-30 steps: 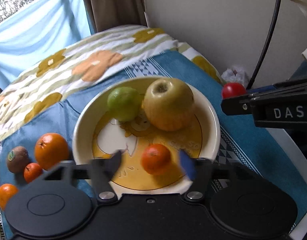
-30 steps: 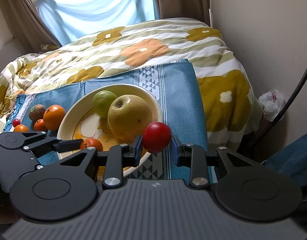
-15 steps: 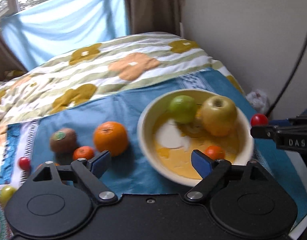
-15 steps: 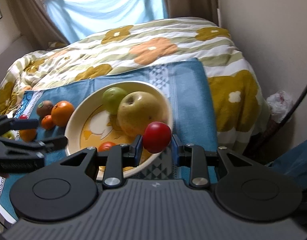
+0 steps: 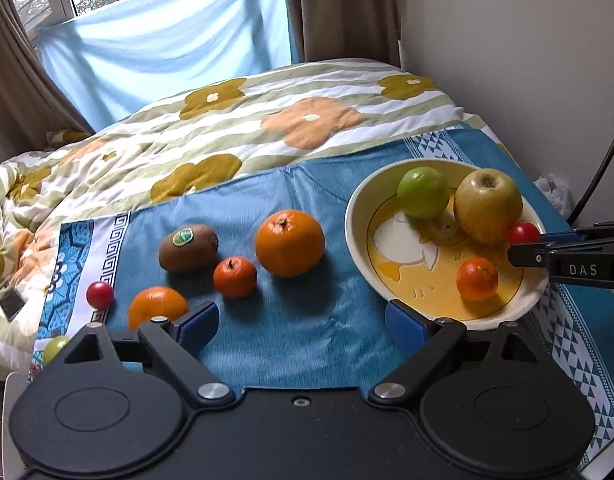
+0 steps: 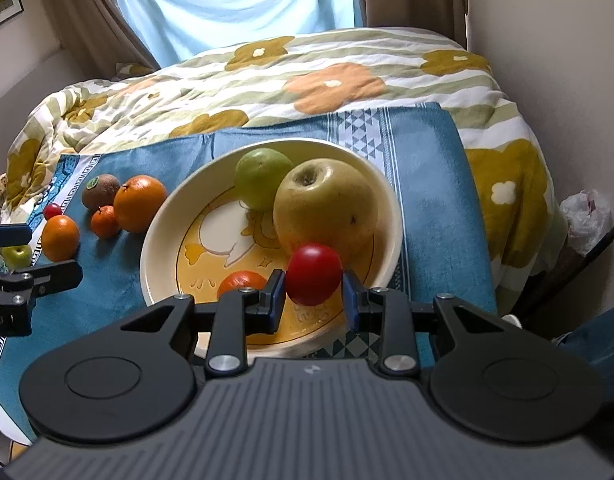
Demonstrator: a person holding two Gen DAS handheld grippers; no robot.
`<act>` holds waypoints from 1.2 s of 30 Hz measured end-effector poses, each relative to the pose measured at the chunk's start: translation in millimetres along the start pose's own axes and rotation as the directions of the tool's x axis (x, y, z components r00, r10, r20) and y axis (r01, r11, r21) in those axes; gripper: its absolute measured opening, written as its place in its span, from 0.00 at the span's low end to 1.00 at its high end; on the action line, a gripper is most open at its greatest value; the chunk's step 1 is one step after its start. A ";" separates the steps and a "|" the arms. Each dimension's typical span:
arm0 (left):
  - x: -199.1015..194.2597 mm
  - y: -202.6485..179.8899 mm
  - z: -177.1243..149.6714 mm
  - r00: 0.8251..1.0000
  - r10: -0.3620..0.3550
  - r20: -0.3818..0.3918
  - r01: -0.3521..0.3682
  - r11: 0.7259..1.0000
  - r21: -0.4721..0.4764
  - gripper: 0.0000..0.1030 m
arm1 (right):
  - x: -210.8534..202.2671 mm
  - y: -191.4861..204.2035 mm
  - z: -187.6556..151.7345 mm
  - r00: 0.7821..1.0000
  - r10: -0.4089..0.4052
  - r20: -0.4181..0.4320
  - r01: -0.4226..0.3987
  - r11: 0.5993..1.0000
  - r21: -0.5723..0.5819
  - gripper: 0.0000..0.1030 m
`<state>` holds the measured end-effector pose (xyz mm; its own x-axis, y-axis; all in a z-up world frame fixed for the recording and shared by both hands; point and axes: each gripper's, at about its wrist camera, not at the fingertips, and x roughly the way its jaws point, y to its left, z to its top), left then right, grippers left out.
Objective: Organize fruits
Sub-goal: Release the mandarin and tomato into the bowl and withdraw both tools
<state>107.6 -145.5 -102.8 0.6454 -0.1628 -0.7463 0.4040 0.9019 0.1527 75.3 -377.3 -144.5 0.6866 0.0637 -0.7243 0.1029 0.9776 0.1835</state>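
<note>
1. Loose fruit lies on the cloth [image 5: 299, 332] on the bed: a small orange [image 5: 234, 277] with a kiwi [image 5: 188, 247] and a big orange [image 5: 289, 242] behind it.
2. The left gripper [image 5: 303, 326] hangs wide open and empty; the small orange lies just ahead, left of its midline, so this gripper is the nearer one.
3. The plate [image 6: 159, 236] sits to the right.
4. The right gripper [image 6: 313, 298] clamps a tomato [image 6: 314, 280] over the plate's near rim, beside the apple [image 6: 325, 204]; release looks next.

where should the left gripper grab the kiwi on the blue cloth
Across the short middle of the kiwi, coming from above. It lies on its side, long axis left to right, with the small orange close at its right end. The left gripper is open.
</note>
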 end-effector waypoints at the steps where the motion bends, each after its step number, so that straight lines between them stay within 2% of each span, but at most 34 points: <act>1: 0.8 -0.4 0.1 1.000 0.000 -0.003 0.000 1.000 -0.002 0.90 | 1.2 0.2 -0.6 1.000 0.002 -0.001 -0.002 1.000 -0.001 0.45; 2: 0.9 -0.6 -0.2 1.000 -0.003 -0.004 0.003 1.000 -0.003 0.90 | 1.1 0.8 -1.2 1.000 0.002 0.003 -0.002 1.000 -0.004 0.45; 4: -0.4 -0.8 0.3 1.000 -0.007 -0.004 0.007 1.000 -0.003 0.90 | -2.2 1.7 -1.1 1.000 0.009 0.022 -0.008 1.000 -0.012 0.58; 6: -3.4 -0.6 0.7 1.000 -0.003 0.003 0.003 1.000 0.002 0.91 | -8.7 2.9 -1.4 0.999 0.000 0.049 0.000 1.000 -0.004 0.95; 7: -4.7 -0.7 0.5 1.000 -0.002 0.005 0.002 1.000 0.004 0.92 | -12.6 2.3 -1.9 0.998 -0.008 0.066 0.008 1.000 0.008 1.00; 17: -33.6 2.8 -7.6 1.000 0.018 0.024 -0.017 0.999 -0.028 0.92 | -35.5 -3.5 0.6 0.998 -0.023 0.059 0.019 0.998 0.066 1.00; 24: -69.4 19.3 -16.3 0.995 0.076 0.058 -0.074 0.996 -0.039 0.92 | -64.6 6.7 3.6 0.997 -0.023 0.079 0.019 0.999 0.051 1.00; 32: -98.9 49.8 -33.2 0.986 0.146 0.087 -0.141 0.988 -0.060 0.92 | -87.8 41.4 10.3 0.998 0.008 0.067 -0.007 1.000 -0.028 1.00; 36: -109.0 71.2 -44.3 0.980 0.171 0.097 -0.166 0.984 -0.065 0.97 | -93.1 67.0 10.6 0.996 0.049 0.070 -0.046 0.998 -0.039 1.00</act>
<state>37.3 -45.8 -39.3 0.7650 -0.0438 -0.6426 0.2484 0.9406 0.2316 25.9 -319.9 -57.7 0.7396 0.0971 -0.6660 0.0430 0.9807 0.1907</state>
